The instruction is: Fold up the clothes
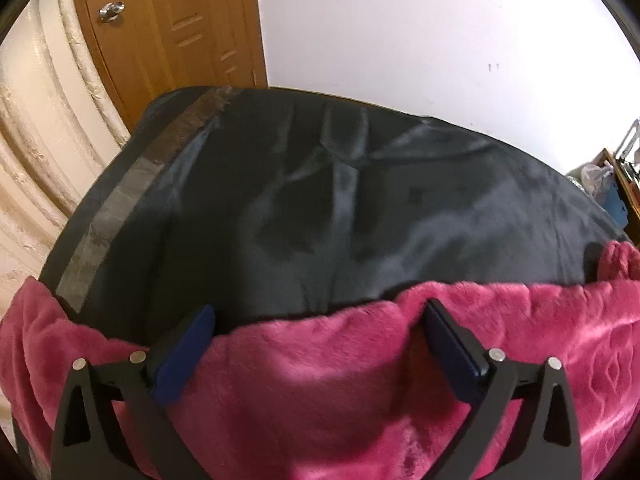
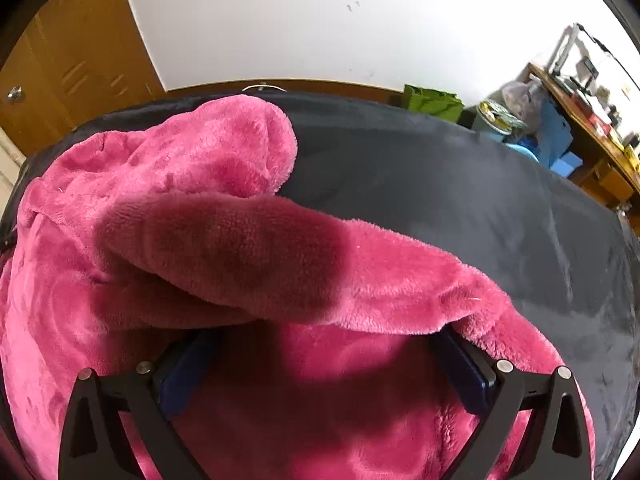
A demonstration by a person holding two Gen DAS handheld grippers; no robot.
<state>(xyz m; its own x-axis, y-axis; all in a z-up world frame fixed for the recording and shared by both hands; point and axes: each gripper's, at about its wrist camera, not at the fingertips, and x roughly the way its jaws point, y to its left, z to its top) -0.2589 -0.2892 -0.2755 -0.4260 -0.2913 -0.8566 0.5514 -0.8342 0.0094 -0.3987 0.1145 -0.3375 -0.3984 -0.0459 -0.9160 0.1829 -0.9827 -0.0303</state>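
A pink fleece garment (image 1: 320, 400) lies on a table covered in dark cloth (image 1: 320, 200), its upper edge running across the left wrist view. My left gripper (image 1: 320, 316) stands wide open over that edge, and the blue pads (image 1: 188, 352) press on nothing. In the right wrist view the same garment (image 2: 180, 168) is bunched up on the dark cloth (image 2: 480, 208), with a thick fold draped across the front. My right gripper (image 2: 326, 334) has its jaws wide apart. Their tips are hidden under that fold, and fleece lies between the fingers (image 2: 464, 368).
A grey tape strip (image 1: 132, 200) runs along the table's left side. Behind it are a wooden door (image 1: 168, 20), cream moulding (image 1: 40, 120) and a white wall. To the right stand a green bag (image 2: 432, 102), blue boxes (image 2: 560, 152) and a cluttered wooden desk (image 2: 580, 120).
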